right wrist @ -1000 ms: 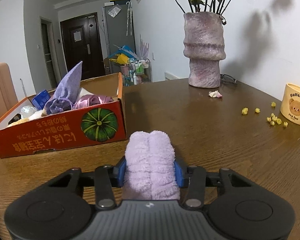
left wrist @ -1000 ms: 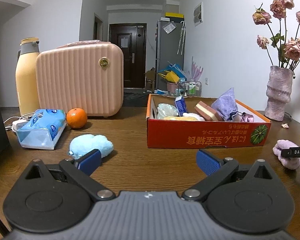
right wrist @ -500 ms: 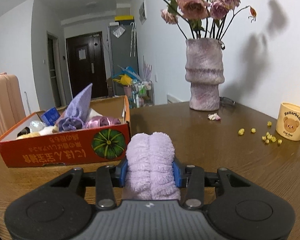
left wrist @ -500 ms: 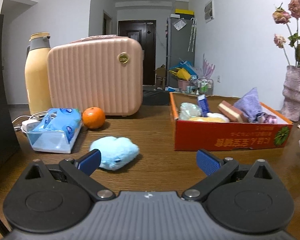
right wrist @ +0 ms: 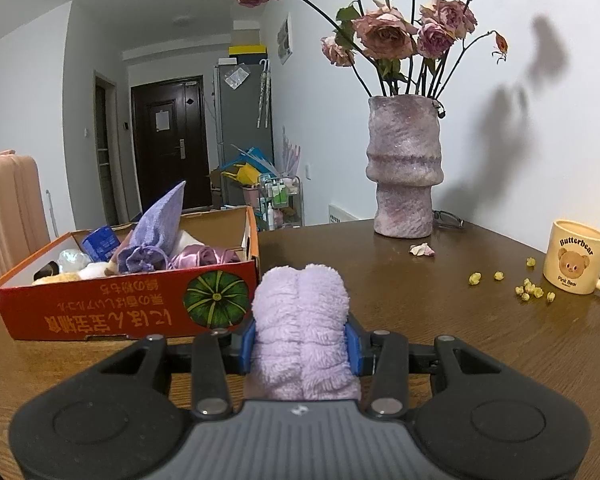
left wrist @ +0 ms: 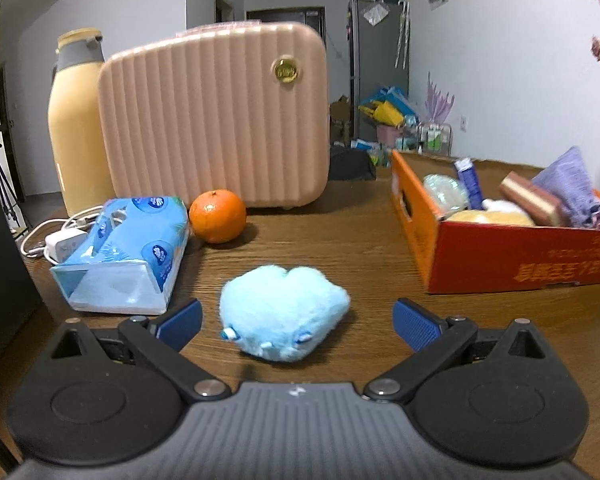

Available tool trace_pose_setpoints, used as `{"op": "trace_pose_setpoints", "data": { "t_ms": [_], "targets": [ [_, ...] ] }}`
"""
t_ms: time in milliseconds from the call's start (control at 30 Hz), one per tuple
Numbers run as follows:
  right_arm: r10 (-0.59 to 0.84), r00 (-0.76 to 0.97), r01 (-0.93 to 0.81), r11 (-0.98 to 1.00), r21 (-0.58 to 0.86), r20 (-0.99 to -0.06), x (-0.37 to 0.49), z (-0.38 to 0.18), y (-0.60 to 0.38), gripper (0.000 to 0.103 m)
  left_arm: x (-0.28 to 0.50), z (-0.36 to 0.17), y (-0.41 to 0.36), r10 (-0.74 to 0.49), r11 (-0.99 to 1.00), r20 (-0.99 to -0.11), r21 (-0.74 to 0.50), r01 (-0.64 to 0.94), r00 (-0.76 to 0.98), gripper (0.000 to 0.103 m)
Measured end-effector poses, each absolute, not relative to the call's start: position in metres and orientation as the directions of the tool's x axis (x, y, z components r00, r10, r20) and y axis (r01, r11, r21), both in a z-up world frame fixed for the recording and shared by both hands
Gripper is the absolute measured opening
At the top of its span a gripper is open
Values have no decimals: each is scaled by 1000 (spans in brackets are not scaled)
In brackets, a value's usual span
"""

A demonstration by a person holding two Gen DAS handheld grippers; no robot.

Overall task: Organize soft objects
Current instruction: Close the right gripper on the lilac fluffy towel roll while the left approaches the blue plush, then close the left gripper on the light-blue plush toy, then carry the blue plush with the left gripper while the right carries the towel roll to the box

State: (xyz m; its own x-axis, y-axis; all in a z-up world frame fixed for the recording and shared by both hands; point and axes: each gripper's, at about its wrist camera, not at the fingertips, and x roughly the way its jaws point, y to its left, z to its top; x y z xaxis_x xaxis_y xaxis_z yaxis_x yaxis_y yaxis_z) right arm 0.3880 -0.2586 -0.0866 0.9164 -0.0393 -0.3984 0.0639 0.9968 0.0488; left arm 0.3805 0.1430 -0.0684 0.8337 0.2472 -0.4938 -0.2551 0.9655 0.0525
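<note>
1. The left gripper (left wrist: 296, 322) is standing wide open, its two blue pads (left wrist: 180, 320) spread far apart and pressing on nothing.
2. A light blue plush toy (left wrist: 282, 312) is lying on the brown table (left wrist: 340, 240) between those pads, nearer the left one, with a gap showing on each side.
3. The right gripper (right wrist: 300, 342) is clenching a lilac fluffy cloth (right wrist: 302, 320), its blue pads (right wrist: 247, 340) squeezing the roll from both sides.
4. The cloth is sticking out forward past the fingertips, bulging above the pads; whether it is touching the table cannot be told.
5. The red cardboard box (right wrist: 120, 314) is sitting just left of and beyond the held cloth, already carrying a purple pouch (right wrist: 156, 236) and other soft items.
6. In the left view the same box (left wrist: 520, 264) is sitting to the right of the plush toy, apart from it.
7. A blue tissue pack (left wrist: 128, 252) and an orange (left wrist: 218, 216) are resting left of and behind the plush toy, in front of a pink case (left wrist: 216, 120).
8. A vase (right wrist: 404, 168) of dried roses and a cream mug (right wrist: 578, 256) are standing on the table beyond the right gripper.
</note>
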Motion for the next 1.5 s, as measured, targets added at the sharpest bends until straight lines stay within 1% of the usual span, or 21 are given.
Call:
{"op": "trace_pose_setpoints", "data": {
  "t_ms": [167,333,367,400,433,467,600,733,900,1133,1500],
  "targets": [
    [-41,917,58,998,31,-398,388,-88,-255,42,406,-77,156,236,967,-543,52,-249,806,103],
    [-42,917,56,998,24,-397,388,-88,-254,42,420,-82,160,216,972,-570,47,-231,793,103],
    [-41,917,54,998,23,-396,388,-88,-254,42,422,-83,161,211,973,-574,46,-226,791,102],
    [-41,918,54,998,22,-395,388,-88,-254,42,424,-83,161,205,974,-577,45,-220,790,97],
    [-40,918,53,998,21,-393,388,-87,-254,42,426,-84,160,203,975,-581,48,-216,788,94],
    [-40,919,53,998,21,-393,387,-88,-253,42,427,-85,160,206,975,-584,54,-215,785,85],
    [-39,920,52,998,22,-390,387,-87,-253,42,427,-84,159,188,979,-588,45,-200,787,81],
    [-36,923,48,999,23,-383,386,-87,-253,42,424,-82,158,186,978,-581,35,-203,792,79],
    [-30,932,42,999,26,-361,384,-84,-251,42,416,-72,156,185,977,-536,14,-211,823,79],
    [-4,952,13,999,29,-305,382,-79,-241,42,400,-49,145,182,978,-435,-13,-208,882,79],
    [38,973,-33,999,26,-228,398,-72,-211,42,400,-29,113,163,980,-340,-50,-191,926,80]
  ]
}}
